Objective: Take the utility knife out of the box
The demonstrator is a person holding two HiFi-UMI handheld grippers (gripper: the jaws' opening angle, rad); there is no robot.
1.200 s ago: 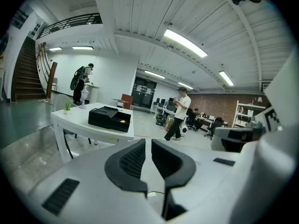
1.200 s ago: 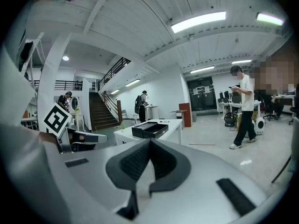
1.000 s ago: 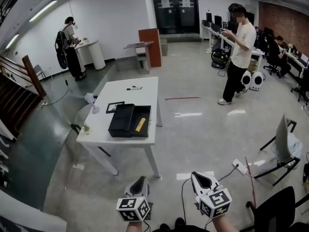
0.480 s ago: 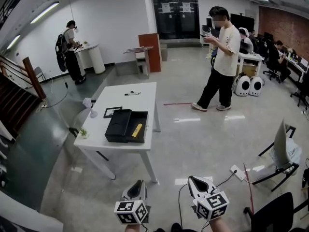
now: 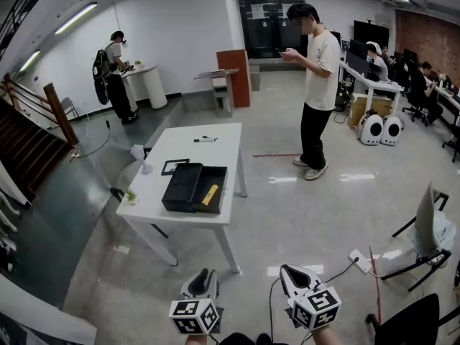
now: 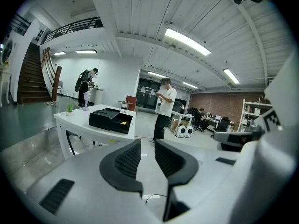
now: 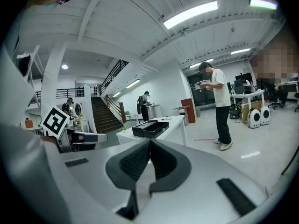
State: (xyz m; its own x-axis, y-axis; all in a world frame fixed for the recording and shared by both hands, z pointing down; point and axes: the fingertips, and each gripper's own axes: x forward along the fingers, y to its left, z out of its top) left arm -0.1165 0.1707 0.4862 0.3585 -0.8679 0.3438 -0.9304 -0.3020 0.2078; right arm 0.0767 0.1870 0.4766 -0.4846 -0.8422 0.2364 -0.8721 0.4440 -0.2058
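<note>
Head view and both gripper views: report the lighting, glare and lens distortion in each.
Head view: even overhead light, walls bent by the wide angle, white glare patches on the glossy floor. Left gripper view: round fisheye picture with black corners, ceiling strip light blown out white. Right gripper view: same black-cornered circle, overexposed strip lamp, strongly curved ceiling lines.

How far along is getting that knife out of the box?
Done: the box sits open on the table. In hand: nothing; the left gripper has just been opening its jaws, nothing between them; the right gripper is shut, empty. Both are well short of the table. Left: reaching in, gripping and lifting out the yellow knife, which lies in the box.
</note>
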